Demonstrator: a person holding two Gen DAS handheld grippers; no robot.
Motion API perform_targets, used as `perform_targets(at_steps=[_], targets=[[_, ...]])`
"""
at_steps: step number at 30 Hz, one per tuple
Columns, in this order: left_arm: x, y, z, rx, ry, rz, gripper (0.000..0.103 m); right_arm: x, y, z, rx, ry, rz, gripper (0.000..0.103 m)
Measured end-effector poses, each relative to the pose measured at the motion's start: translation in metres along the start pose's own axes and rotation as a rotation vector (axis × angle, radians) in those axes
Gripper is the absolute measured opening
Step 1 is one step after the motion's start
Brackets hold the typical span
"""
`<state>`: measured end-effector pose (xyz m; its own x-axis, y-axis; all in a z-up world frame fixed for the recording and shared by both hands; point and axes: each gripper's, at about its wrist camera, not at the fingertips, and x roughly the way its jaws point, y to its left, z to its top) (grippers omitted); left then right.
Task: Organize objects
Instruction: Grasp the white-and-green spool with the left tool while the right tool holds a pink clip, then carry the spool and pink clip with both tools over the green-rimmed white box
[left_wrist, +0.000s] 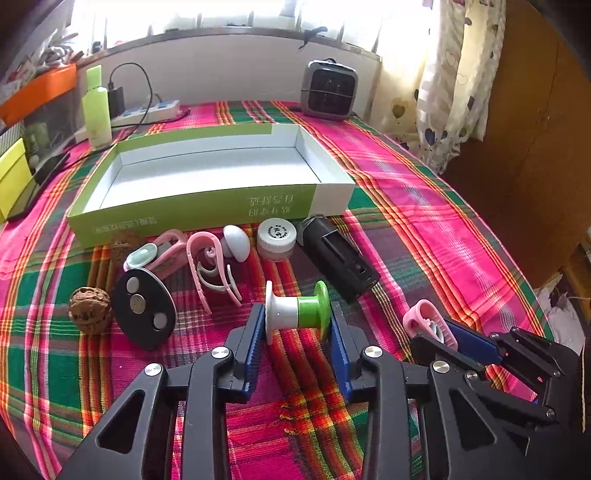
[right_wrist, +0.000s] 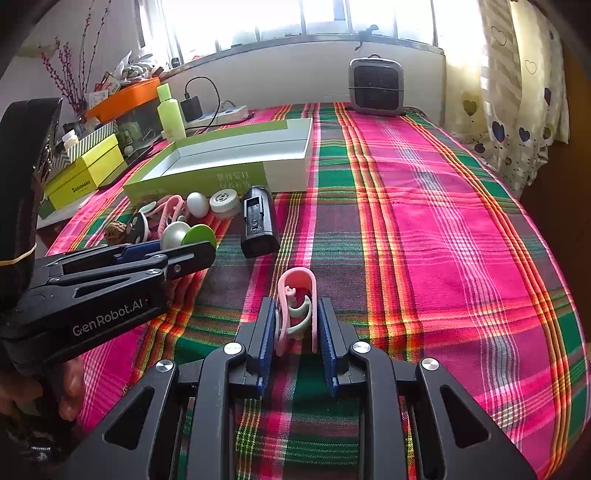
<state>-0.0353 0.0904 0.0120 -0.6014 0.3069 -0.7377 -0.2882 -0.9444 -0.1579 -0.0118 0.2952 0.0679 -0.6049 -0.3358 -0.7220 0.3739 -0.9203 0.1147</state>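
Green-and-white cardboard box (left_wrist: 207, 168) still empty; left fingers (left_wrist: 297, 325) clamp green-white spool (left_wrist: 297, 310), right fingers (right_wrist: 295, 328) clamp pink clip (right_wrist: 297, 306); others await.

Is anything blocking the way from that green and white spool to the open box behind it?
Yes. Between the spool in the left gripper and the box lie a pink clip, a small white jar and a black case; lifting over them should clear.

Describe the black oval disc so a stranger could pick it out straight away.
Start at the shallow green and white box on the plaid cloth, then look at the clutter along its near side. At the left end of that clutter, between a walnut and a pink clip, stands the tilted black oval disc. It alone is black with three round silvery spots on its face.
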Motion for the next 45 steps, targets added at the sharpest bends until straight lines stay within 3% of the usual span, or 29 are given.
perform_targets(at_steps=[9, 24, 45], targets=[[-0.001, 0.005, -0.001, -0.017, -0.004, -0.026, 0.031, 0.000, -0.002, 0.000, 0.004, -0.005, 0.012, 0.024], [-0.012, 0.005, 0.003, 0.007, -0.033, 0.022, 0.031, 0.000, 0.006, 0.005, -0.016, -0.009, 0.030, 0.024], [-0.025, 0.030, 0.031, -0.024, -0.100, 0.073, 0.031, 0.005, 0.027, 0.057, -0.048, -0.058, 0.103, 0.024]])
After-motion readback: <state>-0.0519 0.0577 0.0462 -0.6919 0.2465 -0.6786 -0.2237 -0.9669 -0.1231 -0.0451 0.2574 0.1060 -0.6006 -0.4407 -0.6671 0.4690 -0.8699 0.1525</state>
